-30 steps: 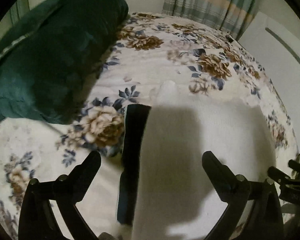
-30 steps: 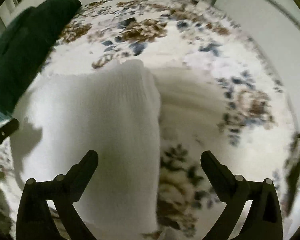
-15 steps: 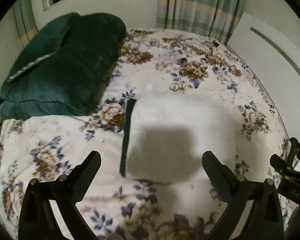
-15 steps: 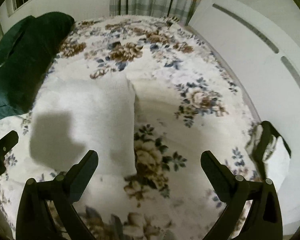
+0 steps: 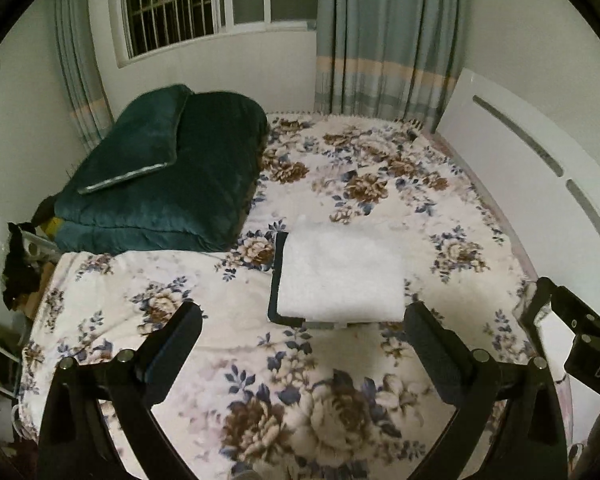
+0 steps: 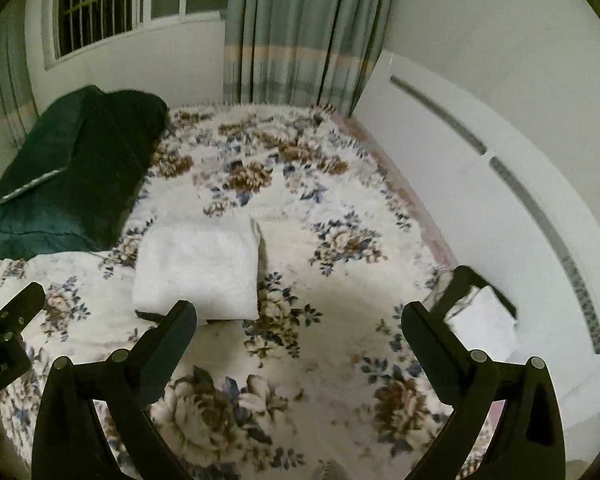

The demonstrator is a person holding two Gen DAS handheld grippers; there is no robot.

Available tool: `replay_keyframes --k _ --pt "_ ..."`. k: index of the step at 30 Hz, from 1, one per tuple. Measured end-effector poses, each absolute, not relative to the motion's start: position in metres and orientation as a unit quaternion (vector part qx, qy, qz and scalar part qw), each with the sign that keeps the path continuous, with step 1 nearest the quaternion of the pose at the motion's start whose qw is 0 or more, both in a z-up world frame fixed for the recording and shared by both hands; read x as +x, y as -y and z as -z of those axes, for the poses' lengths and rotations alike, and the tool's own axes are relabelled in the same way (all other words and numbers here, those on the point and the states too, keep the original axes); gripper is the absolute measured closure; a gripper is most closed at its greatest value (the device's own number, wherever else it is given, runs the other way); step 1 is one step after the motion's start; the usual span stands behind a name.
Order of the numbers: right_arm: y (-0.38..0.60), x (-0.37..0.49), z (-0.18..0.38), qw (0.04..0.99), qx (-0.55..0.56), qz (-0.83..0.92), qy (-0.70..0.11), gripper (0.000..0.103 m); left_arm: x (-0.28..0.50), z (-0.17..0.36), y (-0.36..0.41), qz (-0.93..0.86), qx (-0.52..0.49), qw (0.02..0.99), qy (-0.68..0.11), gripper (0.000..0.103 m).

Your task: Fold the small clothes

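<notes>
Holding both claws wide apart and empty, left gripper [image 5: 302, 322] and right gripper [image 6: 299, 322], I cannot identify the blurred white bundle [image 6: 480, 316] at right. The folded white garment [image 5: 340, 276], dark-edged, lies flat mid-bedspread [image 5: 300, 380].

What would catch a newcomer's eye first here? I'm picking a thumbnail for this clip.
The folded white garment with a dark edge lies mid-bed on the floral blanket, just beyond the open left gripper. A dark green quilt is piled at the far left. Another white-and-dark garment sits near the white headboard.
</notes>
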State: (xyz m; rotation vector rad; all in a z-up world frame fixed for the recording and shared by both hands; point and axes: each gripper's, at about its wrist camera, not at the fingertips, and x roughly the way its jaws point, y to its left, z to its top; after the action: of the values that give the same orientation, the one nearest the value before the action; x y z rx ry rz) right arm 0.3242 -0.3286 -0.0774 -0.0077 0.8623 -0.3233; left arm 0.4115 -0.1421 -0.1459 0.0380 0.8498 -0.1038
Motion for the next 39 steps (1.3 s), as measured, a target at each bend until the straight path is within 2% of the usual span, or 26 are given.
replay_keyframes --k 7,15,26,39 --pt "0.32 0.243 0.002 0.912 -0.008 0.155 -0.379 0.0 0.348 0.088 0.14 0.06 0.01 0.915 -0.399 0.0" --pt "0.305 0.171 -0.05 0.925 -0.002 0.134 -0.356 0.0 0.296 0.049 0.137 0.059 0.015 0.926 -0.374 0.0" --pt "0.297 0.129 -0.079 0.932 0.006 0.122 -0.342 0.0 0.258 0.029 0.129 0.053 0.014 0.93 -0.364 0.0" --pt "0.3 0.125 -0.091 0.934 0.008 0.111 -0.34 0.0 0.248 0.021 0.125 0.036 0.008 0.931 -0.363 0.0"
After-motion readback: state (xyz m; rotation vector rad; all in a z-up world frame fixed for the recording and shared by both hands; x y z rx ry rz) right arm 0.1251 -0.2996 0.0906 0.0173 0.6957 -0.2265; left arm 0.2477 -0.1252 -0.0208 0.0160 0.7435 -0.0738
